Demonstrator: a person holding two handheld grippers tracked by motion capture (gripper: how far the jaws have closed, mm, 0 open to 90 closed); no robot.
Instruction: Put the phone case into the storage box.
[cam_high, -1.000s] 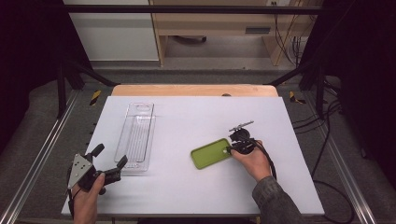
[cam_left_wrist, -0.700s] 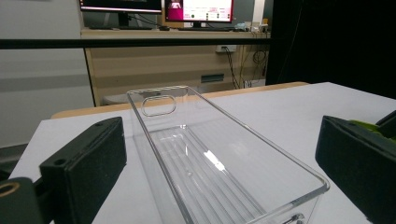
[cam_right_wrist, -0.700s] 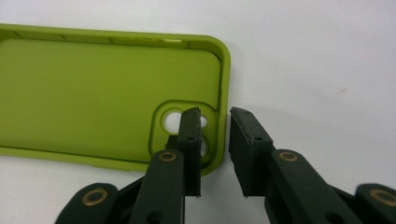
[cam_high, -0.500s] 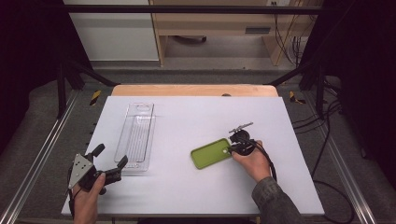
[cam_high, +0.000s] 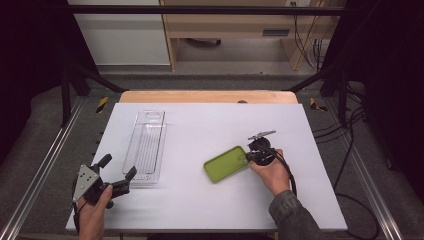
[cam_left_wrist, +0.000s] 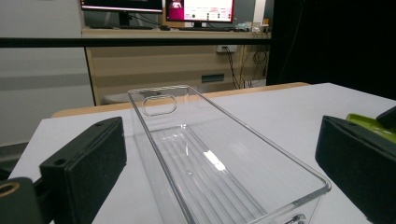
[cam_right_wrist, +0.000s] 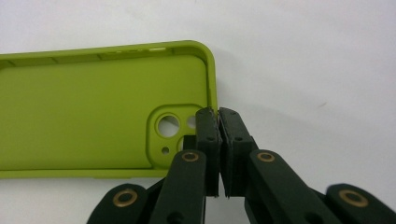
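Observation:
A lime-green phone case (cam_high: 226, 164) lies open side up on the white table (cam_high: 200, 120). My right gripper (cam_high: 248, 158) is at its right end, near the camera cut-out. In the right gripper view the jaws have just been closing, and my right gripper (cam_right_wrist: 218, 112) is shut on the thin side wall of the case (cam_right_wrist: 93, 116). My left gripper (cam_high: 119, 166) stands open at the near end of a clear plastic bin (cam_high: 146, 147). In the left gripper view the wide-apart black pads (cam_left_wrist: 88, 158) frame the empty bin (cam_left_wrist: 205, 158), with nothing between them.
The bin lies lengthwise on the left half of the table, with its handle hole at the far end. A wooden strip (cam_high: 207, 96) runs along the table's far edge. Metal rails (cam_high: 45, 160) flank both sides, and cables (cam_high: 345, 165) lie on the floor to the right.

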